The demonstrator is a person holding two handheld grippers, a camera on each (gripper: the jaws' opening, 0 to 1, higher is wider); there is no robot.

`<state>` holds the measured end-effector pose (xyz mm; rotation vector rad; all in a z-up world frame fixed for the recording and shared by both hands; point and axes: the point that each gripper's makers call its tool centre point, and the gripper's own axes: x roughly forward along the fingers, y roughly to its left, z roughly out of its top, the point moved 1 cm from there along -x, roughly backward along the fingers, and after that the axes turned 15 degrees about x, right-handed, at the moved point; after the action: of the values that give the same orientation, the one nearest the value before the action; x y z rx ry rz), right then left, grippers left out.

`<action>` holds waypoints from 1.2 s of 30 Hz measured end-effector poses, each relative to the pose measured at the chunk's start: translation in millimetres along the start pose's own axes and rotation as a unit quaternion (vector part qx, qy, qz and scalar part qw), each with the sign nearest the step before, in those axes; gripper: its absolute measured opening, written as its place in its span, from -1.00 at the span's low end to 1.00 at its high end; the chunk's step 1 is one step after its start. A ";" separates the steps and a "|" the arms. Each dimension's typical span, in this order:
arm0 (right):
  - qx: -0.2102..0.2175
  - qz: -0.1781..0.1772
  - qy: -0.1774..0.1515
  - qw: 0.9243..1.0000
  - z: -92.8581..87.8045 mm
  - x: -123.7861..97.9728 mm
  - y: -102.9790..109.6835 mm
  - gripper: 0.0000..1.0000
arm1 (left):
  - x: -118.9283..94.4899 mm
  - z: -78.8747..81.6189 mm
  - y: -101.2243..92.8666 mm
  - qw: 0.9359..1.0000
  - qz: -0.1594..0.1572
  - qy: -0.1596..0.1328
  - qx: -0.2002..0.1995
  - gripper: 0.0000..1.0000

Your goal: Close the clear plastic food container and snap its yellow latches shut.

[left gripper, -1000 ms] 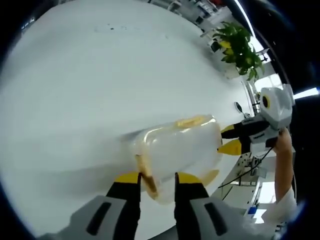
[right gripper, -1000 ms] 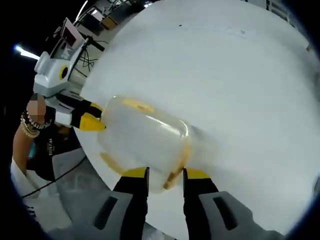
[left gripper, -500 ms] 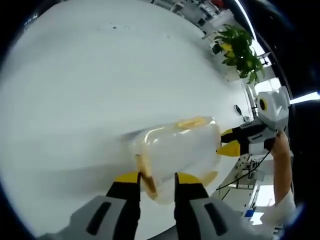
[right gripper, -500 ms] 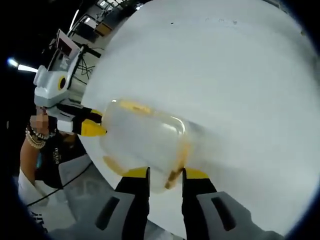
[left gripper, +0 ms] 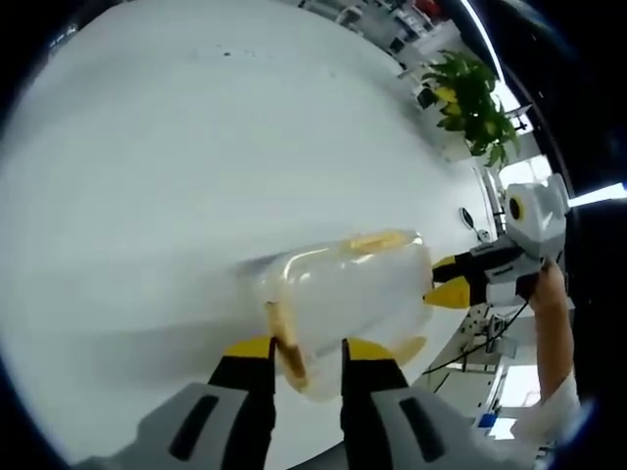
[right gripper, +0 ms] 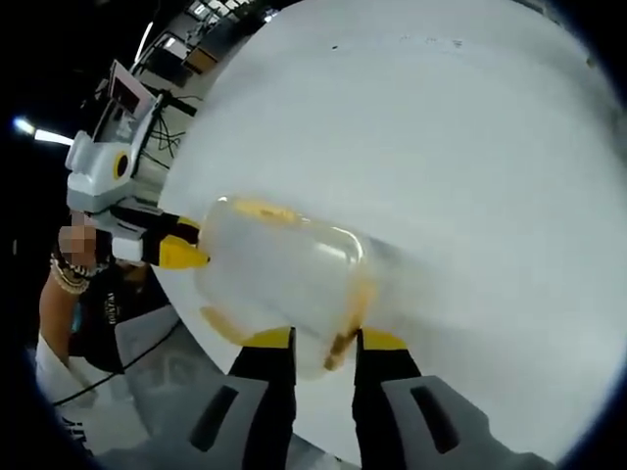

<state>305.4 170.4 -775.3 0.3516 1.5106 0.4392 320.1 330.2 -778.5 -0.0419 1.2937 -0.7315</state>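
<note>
Container (left gripper: pixel 343 294), cloudy clear plastic, lid on, yellow latches (right gripper: pixel 345 318), white table (left gripper: pixel 176 147)

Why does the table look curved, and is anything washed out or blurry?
Left gripper view: the fisheye lens bows the white table; the clear container looks soft and hazy. Right gripper view: same bowing; the table is bright, nearly featureless, and the container's edges blur.

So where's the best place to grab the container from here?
By its two short ends, one gripper from each side. The clear container lies flat on the white table, and a yellow end latch already sits between the left gripper tips, likely the surest hold.
</note>
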 end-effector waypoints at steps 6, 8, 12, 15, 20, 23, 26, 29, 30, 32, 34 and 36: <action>-0.003 -0.008 -0.001 1.000 0.1 0.0 1.0 -0.71 | 1.0 0.0 -0.4 1.000 -0.002 0.000 -0.010 -0.64; -0.008 -0.007 -0.001 1.000 0.5 -0.5 1.9 -0.76 | 1.7 1.6 -1.0 1.000 -0.003 -0.006 -0.012 -0.62; 0.014 -0.001 0.000 1.000 -4.3 2.1 -2.0 -0.74 | -1.8 1.4 2.1 1.000 -0.001 -0.011 -0.012 -0.60; -0.007 -0.011 -0.002 1.000 -4.0 3.3 0.0 -0.71 | -1.7 1.5 1.8 1.000 0.002 -0.011 -0.007 -0.59; -0.003 -0.002 0.005 1.000 -2.5 4.7 2.0 -0.66 | -1.9 1.0 2.8 1.000 -0.001 -0.017 -0.005 -0.57; -0.013 0.000 -0.002 1.000 -2.2 4.9 5.2 -0.63 | -2.6 0.1 2.2 1.000 0.000 -0.024 0.002 -0.56; -0.027 0.003 -0.015 1.000 -1.2 5.7 8.0 -0.60 | -2.6 -2.2 1.5 0.999 -0.003 -0.038 0.005 -0.55; -0.063 0.001 -0.031 0.997 2.8 5.0 8.6 -0.57 | -2.8 -4.7 -2.4 0.998 -0.003 -0.057 0.031 -0.53; -0.072 -0.001 -0.033 0.997 3.8 5.4 9.3 -0.56 | -2.9 -4.8 -3.4 0.997 -0.002 -0.064 0.031 -0.53; -0.086 -0.013 -0.038 0.995 5.8 4.6 8.7 -0.52 | -3.4 -4.0 -5.6 0.995 0.002 -0.085 0.060 -0.53; -0.115 -0.027 -0.049 0.992 8.5 2.9 6.9 -0.45 | -7.1 -1.5 -4.0 0.991 0.023 -0.107 0.078 -0.58; -0.118 -0.027 -0.050 0.991 7.6 1.7 7.7 -0.43 | -12.2 -2.1 -3.5 0.987 0.038 -0.115 0.108 -0.64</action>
<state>312.5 178.3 -772.8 0.1449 1.3502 0.5431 315.5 334.4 -767.2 0.0953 0.9862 -0.7741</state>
